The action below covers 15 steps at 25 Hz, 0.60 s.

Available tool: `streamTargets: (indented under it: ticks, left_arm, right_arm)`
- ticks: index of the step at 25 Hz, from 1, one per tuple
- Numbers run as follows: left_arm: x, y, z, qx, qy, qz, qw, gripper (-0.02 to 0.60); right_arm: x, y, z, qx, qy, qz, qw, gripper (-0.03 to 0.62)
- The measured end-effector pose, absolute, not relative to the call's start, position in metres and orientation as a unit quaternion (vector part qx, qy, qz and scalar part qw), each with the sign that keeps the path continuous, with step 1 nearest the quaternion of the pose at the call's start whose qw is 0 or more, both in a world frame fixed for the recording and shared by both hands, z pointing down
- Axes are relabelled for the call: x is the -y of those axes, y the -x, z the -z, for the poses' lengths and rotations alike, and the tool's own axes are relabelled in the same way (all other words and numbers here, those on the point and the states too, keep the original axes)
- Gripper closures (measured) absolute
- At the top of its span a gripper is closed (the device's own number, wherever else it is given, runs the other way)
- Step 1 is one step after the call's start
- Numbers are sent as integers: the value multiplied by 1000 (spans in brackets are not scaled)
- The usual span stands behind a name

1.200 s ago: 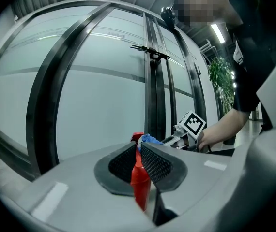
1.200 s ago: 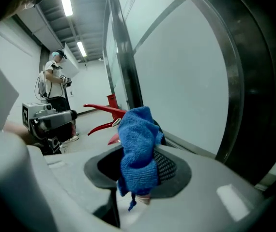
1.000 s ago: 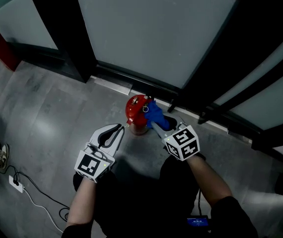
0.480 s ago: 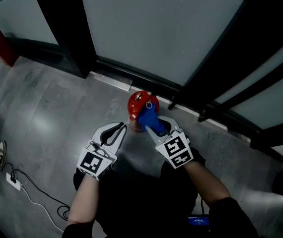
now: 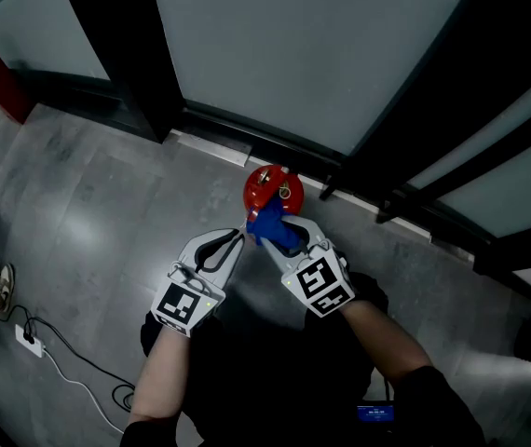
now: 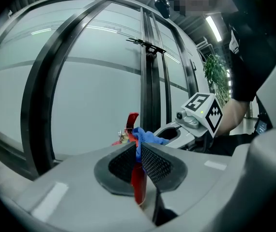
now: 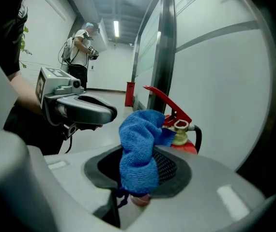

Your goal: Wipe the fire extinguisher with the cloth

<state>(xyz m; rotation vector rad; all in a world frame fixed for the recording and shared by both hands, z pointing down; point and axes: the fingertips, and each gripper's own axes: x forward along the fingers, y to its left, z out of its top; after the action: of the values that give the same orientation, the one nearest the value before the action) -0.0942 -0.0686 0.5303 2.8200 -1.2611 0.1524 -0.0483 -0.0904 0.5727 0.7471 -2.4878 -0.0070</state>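
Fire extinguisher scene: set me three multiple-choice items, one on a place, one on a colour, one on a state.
1. Where does the fire extinguisher stand?
A. On the floor by the glass wall
B. On a table
C. On a shelf

2. What colour is the cloth?
A. White
B. Blue
C. Yellow

3. The right hand-held gripper is:
A. open and empty
B. shut on a hose
C. shut on the cloth

Answers:
1 A, the head view shows it on grey floor at the glass.
2 B, it is blue in every view.
3 C, its own view shows the cloth pinched between its jaws.
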Motion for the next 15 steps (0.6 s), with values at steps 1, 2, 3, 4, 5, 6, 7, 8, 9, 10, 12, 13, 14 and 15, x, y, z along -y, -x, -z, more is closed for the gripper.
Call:
streamTargets:
  ticks: [1,2,3,4,5,6,7,8,9,10,12,13,14,15]
  left_arm:
    - [69,94,-529,408,-911,-48,32,543]
    - [69,94,-529,409,-910,-47,38,543]
    - [70,94,-530,410,-910,-46,39,543]
    - [71,94,-530,410,-910,-44,40,543]
    - [71,93,-530,411,-910,-42,43,543]
    - [72,92,-530,410,-910,-40,47,543]
    - [72,92,-528,410,-910,-37,49,543]
    - [72,91,-527,409,-911,-35,49,543]
    - [72,91,-527,407,-911,-34,48,543]
    - [72,91,-527,406,-912,-33,48,543]
    - [73,91,-528,406,-912,-33,49,543]
    - [74,91,-528,408,-911,-31,50,543]
    - [77,90,-528,411,-910,-28,51,543]
    - [79,90,-526,415,-908,-24,51,543]
  right_arm:
    - [89,49,-574,922,-273,11,274,459]
    - [87,50,-576,922,-265,20,282,459]
    - [85,50,-578,922,-254,27,289,459]
    - [82,50,-578,924,-243,31,294,459]
    - [79,48,-576,927,-232,30,292,459]
    - [78,43,-571,932,-222,24,284,459]
    - [76,37,-565,938,-212,14,274,459]
    - [75,28,-558,943,-202,4,266,459]
    - [75,18,-553,946,-194,-4,259,459]
    - [77,5,-547,948,-196,-11,251,459]
    - [93,-26,-535,946,-237,-32,221,459]
    - [106,-41,-530,941,-269,-54,197,459]
    - [121,-55,-525,935,-300,-79,170,459]
    - [136,-64,-521,928,-327,-108,143,459]
